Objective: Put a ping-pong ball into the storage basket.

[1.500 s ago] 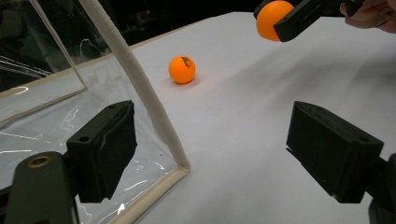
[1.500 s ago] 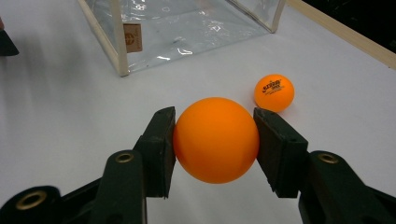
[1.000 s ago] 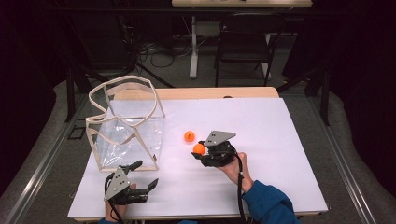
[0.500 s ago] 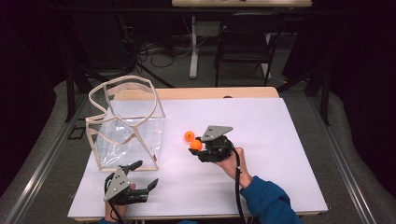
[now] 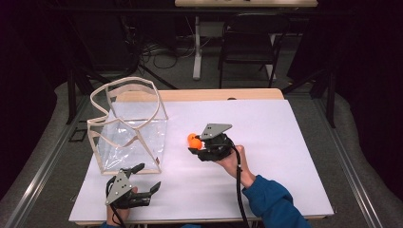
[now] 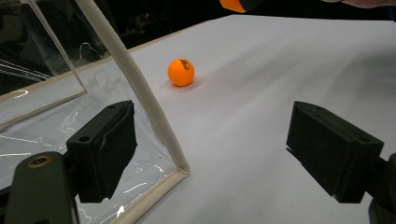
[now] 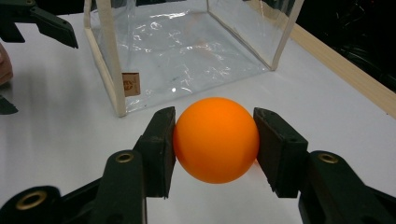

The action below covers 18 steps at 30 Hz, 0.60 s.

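**Op:** Ball one (image 7: 216, 139) is clamped in my right gripper (image 5: 196, 145), pads pressed on both its sides, the two of them now up off the white table cover (image 5: 294, 142). A second ago that gripper sat lower and nearer me, with the ball apart from the second ball (image 6: 181, 72). Now the held ball shows right over the second one in the high view, so from up there I can't split the two.

**Rev:** Second one loose?

**Op:** Yes, lying on the cover beside the clear bag (image 5: 130, 128), untouched. I read this as mid-carry: grip made, lift started, drop not yet done. The bag's open top is just left of the gripper and looks like the target.

**Rev:** Left side?

**Op:** Left gripper (image 5: 142, 183) is parked at the near edge, same spot as before, jaws wide with nothing between them. The bag's cream-trimmed corner (image 6: 154, 121) is in front of its left pad, not touching as far as I can tell.

**Rev:** Any markings?

**Op:** Dark print on the second ball, too small to read. There's a small tan tag (image 7: 131, 84) low on the bag wall with a round mark, also unreadable.
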Each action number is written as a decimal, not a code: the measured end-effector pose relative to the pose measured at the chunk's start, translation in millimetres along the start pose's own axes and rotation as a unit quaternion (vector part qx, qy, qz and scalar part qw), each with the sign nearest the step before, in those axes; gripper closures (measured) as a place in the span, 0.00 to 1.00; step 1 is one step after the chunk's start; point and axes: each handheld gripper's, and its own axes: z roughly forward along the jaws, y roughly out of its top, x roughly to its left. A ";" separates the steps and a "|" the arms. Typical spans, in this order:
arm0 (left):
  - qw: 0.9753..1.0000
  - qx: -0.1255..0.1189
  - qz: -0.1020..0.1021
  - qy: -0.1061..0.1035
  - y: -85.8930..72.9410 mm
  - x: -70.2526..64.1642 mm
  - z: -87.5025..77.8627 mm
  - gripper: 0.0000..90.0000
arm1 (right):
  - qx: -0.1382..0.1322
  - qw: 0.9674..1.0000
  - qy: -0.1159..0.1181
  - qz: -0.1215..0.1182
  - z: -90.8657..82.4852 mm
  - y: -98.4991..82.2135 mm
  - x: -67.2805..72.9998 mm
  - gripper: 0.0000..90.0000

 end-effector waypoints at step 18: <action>1.000 -0.002 0.000 0.001 0.2 0.3 -0.2 0.17 | -0.005 1.000 0.007 -0.003 3.1 20.1 -10.7 0.57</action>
